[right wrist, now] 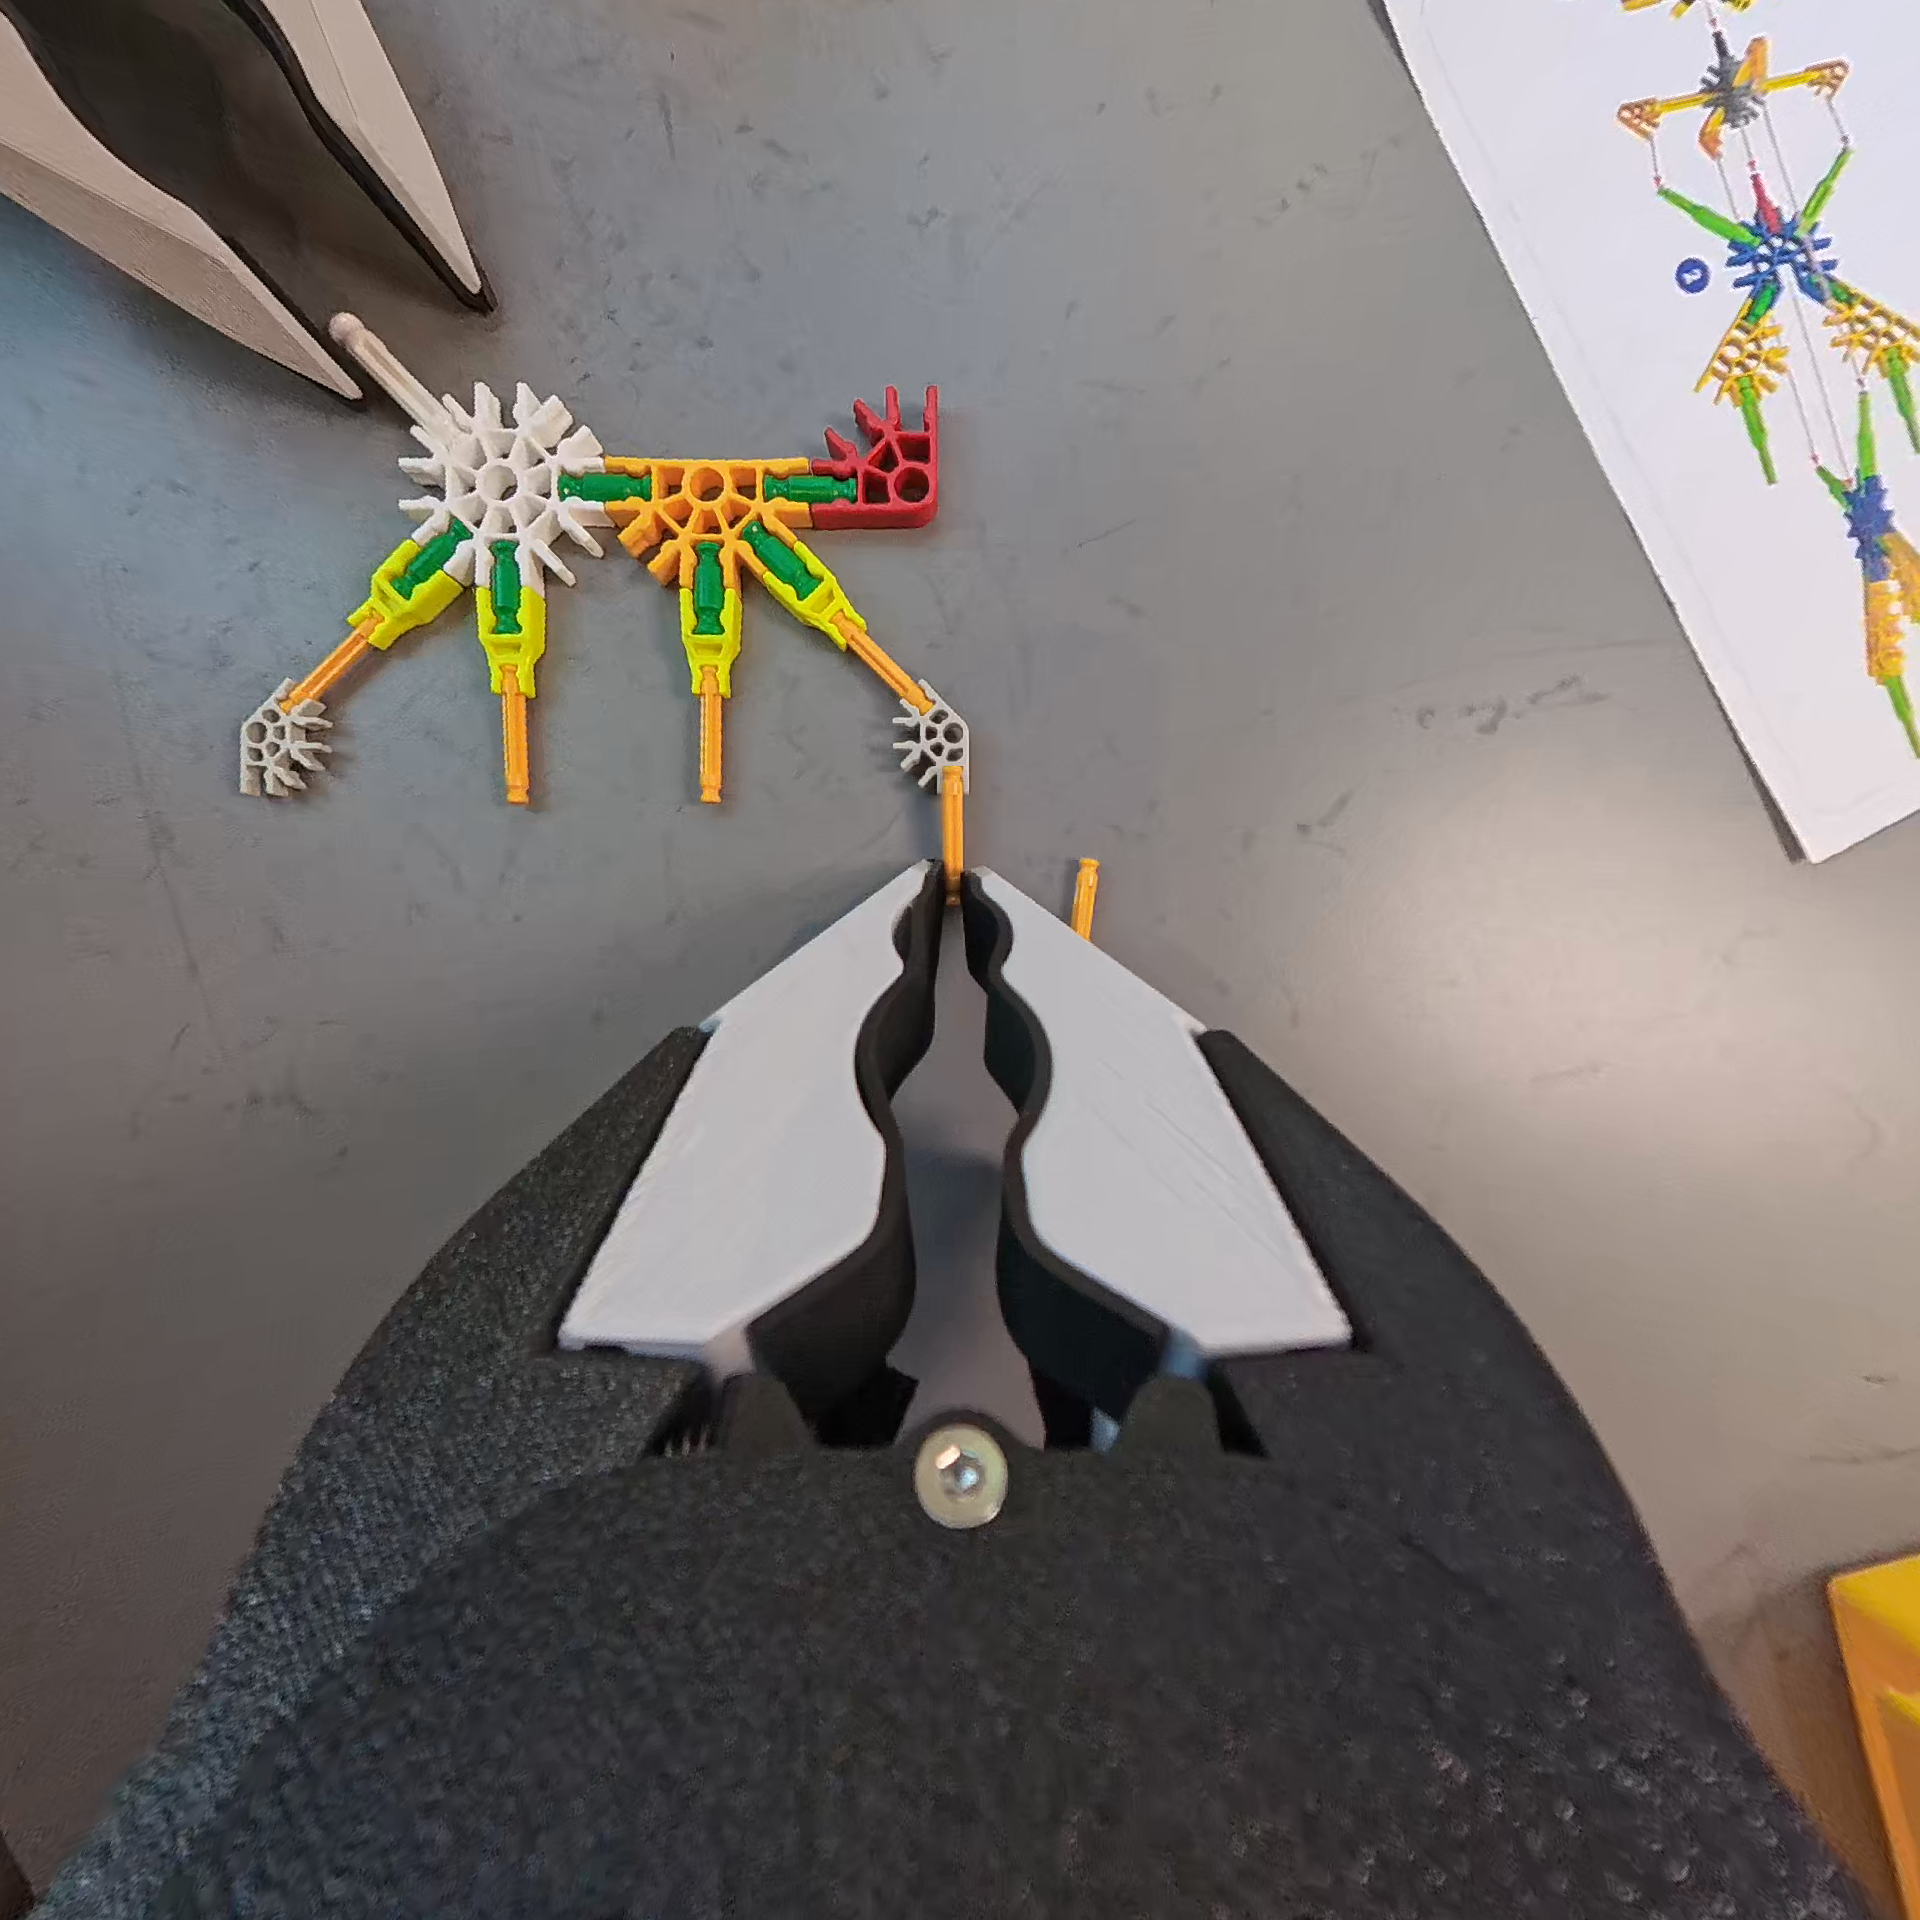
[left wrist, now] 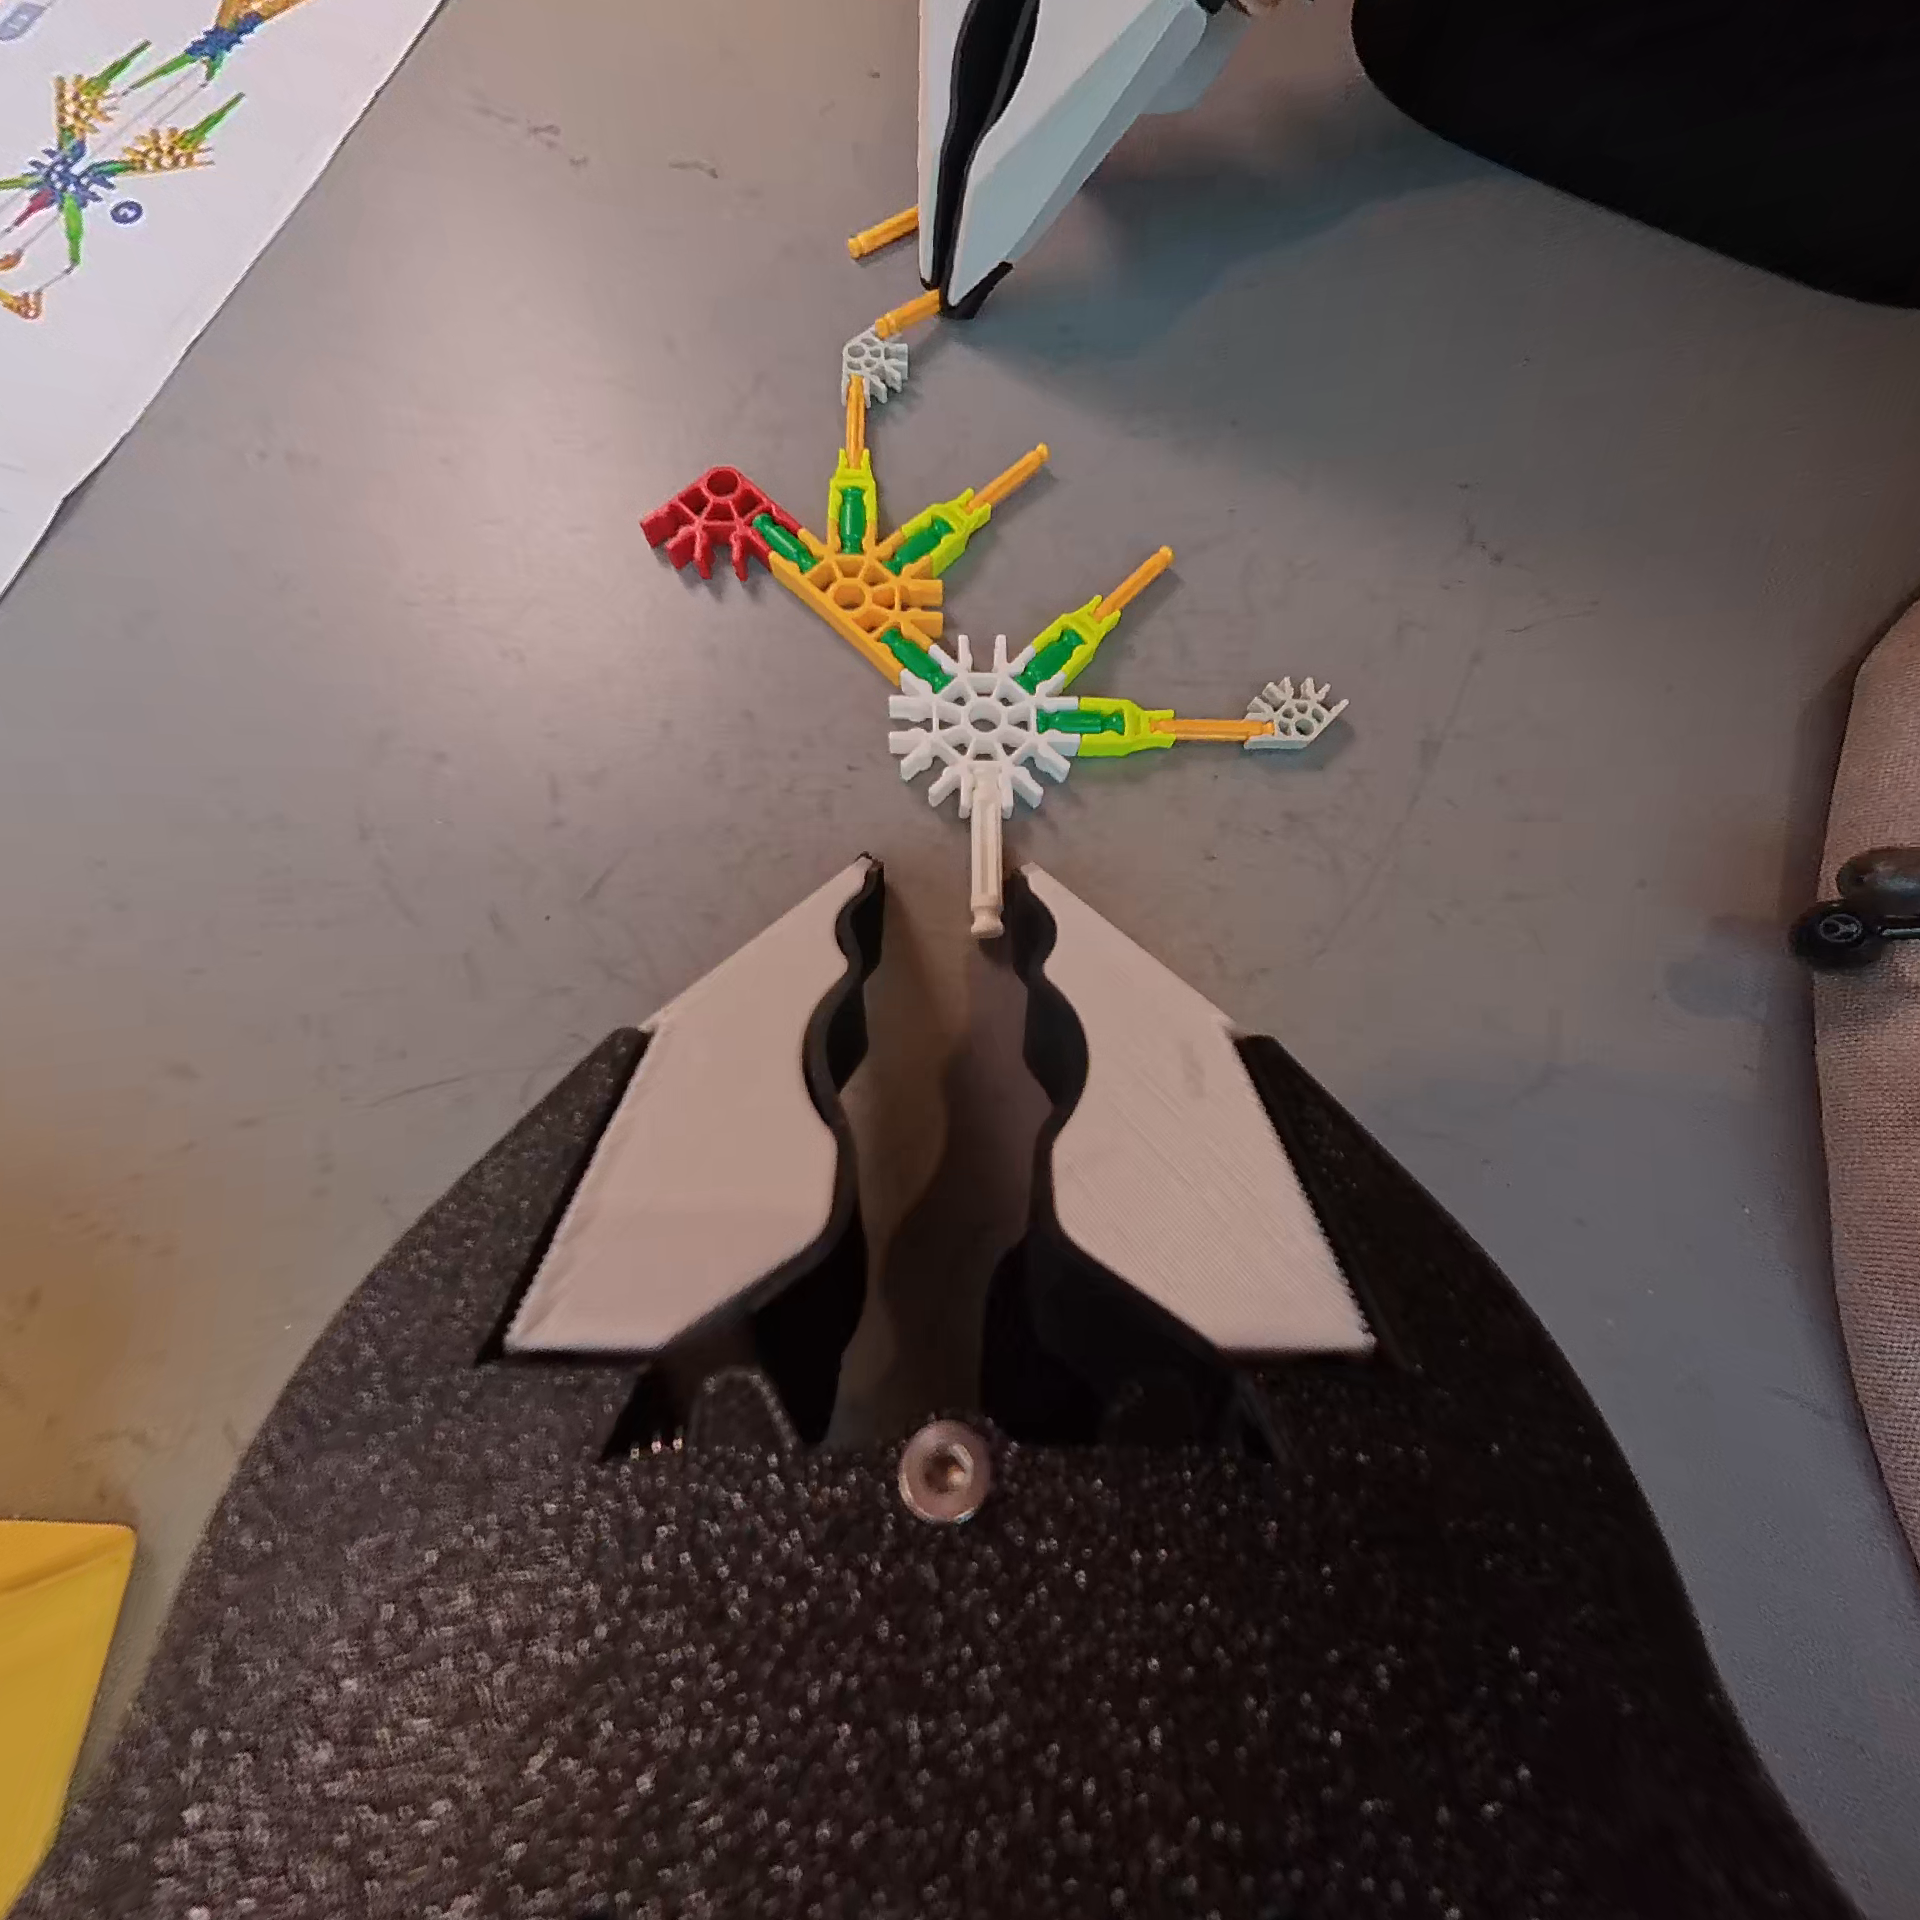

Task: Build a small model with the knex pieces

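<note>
Two tongs work over one grey surface [right wrist: 1351,727]. Your right tongs [right wrist: 952,881] are pinched narrow on one orange rod [right wrist: 951,821] plugged into a grey connector [right wrist: 935,740] of the flat toy assembly [right wrist: 665,520]; one loose orange rod [right wrist: 1083,896] lies just beside them. Your left tongs [left wrist: 948,883] stand parted, empty, straddling the white rod [left wrist: 985,862] on the white hub [left wrist: 982,719]. Counted: two grey connectors, one red [right wrist: 894,468], four lime clips. One instruction sheet [right wrist: 1704,364] and one yellow container [right wrist: 1881,1714], contents not visible, sit at the edges.
</note>
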